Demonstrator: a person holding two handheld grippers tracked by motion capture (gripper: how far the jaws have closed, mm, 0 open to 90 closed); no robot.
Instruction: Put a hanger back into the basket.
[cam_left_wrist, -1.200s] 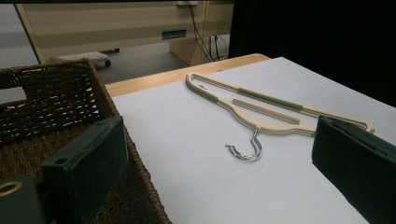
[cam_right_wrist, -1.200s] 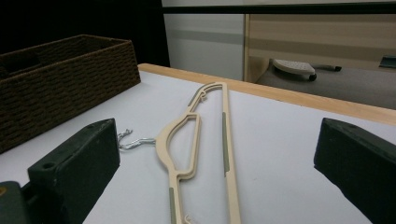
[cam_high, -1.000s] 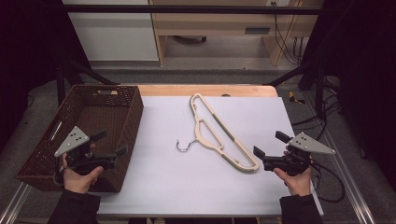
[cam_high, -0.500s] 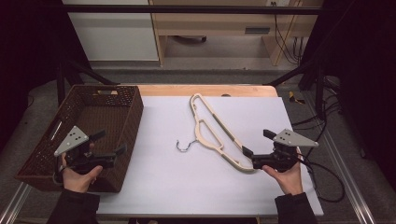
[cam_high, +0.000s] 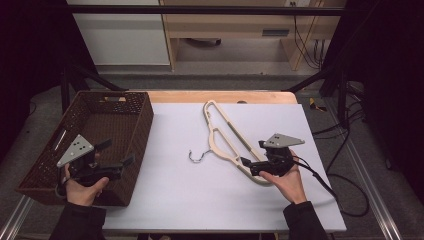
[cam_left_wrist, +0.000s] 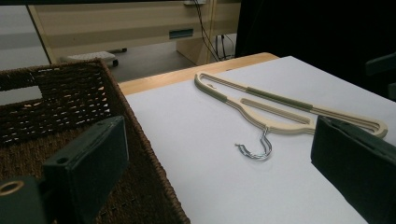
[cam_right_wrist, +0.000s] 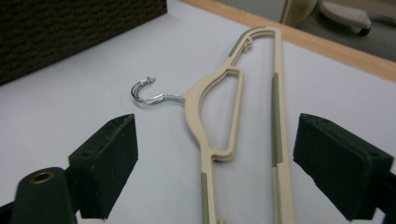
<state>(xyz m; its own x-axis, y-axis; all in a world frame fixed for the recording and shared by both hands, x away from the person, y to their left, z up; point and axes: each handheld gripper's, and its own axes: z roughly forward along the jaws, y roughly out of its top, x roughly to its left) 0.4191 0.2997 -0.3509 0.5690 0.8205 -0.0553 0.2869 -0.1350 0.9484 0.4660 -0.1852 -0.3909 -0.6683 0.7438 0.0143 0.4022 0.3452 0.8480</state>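
The hanger (cam_right_wrist: 219, 121) lies flat on the surface (cam_high: 200, 200). Its near end sits between the right gripper (cam_high: 248, 166) jaws (wide, just been closing, not touching it).

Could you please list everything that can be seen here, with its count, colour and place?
Hanger: one, cream with grey-green grip strips and a metal hook, flat on the sheet near its middle.
Basket: one, dark brown woven, at the table's left end.
Sheet: one, white, covering the tabletop.
Table: one, wooden edge showing at the far side.
Left gripper: one, black, jaws open, over the basket's near corner.
Right gripper: one, black, jaws open and just been closing, straddling the hanger's near end without pressing it.
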